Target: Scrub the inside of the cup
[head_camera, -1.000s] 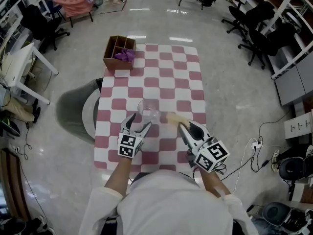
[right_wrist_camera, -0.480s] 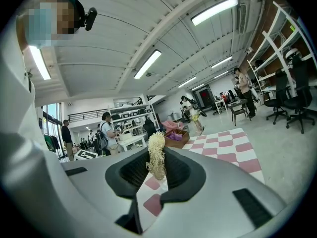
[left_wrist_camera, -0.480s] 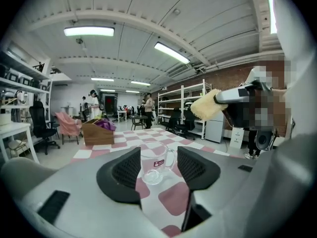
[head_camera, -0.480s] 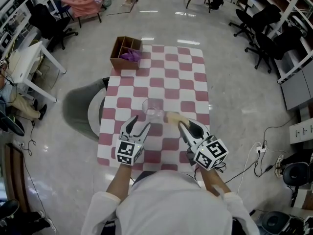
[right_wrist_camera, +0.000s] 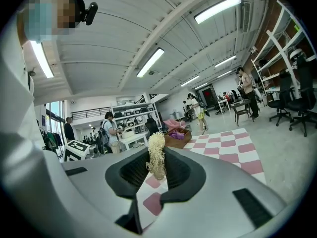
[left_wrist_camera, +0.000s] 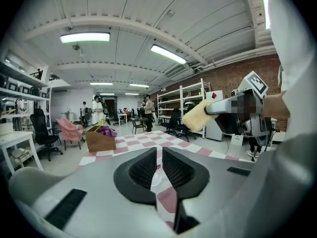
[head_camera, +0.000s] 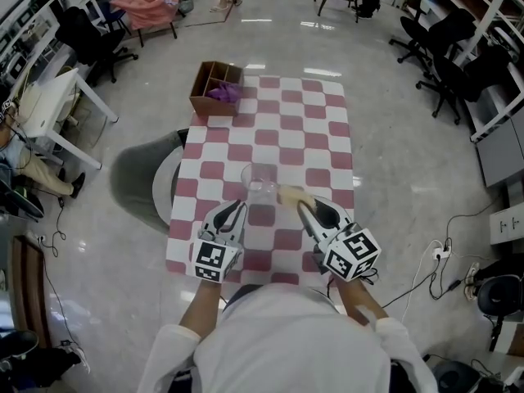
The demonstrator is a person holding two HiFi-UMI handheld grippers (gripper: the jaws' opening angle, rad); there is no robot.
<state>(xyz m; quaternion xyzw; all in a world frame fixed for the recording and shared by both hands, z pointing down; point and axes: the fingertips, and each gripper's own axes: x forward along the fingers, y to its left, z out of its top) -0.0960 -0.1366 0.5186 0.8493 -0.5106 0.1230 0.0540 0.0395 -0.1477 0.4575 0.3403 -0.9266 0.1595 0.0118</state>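
Head view: at the near end of a checked table [head_camera: 319,129], a clear cup [head_camera: 260,178] stands apparently upright, mouth up, on the cloth between two hand-held grippers. The left gripper [head_camera: 232,213] sits just near and left of it, tips aimed at its near wall. The right gripper [head_camera: 304,210] holds a yellow scrub pad [head_camera: 292,195], whose long axis runs far-left towards the cup so that its free end lies just beside the right wall. By that measure the pad looks the nearer of the two. A wooden box [head_camera: 214,97] with purple cloth [head_camera: 225,93] sits well apart at the far left corner, and nothing stands between either gripper and the cup.

Left gripper view: the jaws have just been closing and now stand all but together. The slit between them shows only checked cloth. Nothing is plainly caught, and whether the cup's thin clear wall is pinched cannot be told. The pad [left_wrist_camera: 198,117] juts in from the right.

Right gripper view: the jaws are clamped on the fibrous pad [right_wrist_camera: 156,157], which stands up between them. To scrub, it likely needs to tip down into the cup's mouth.
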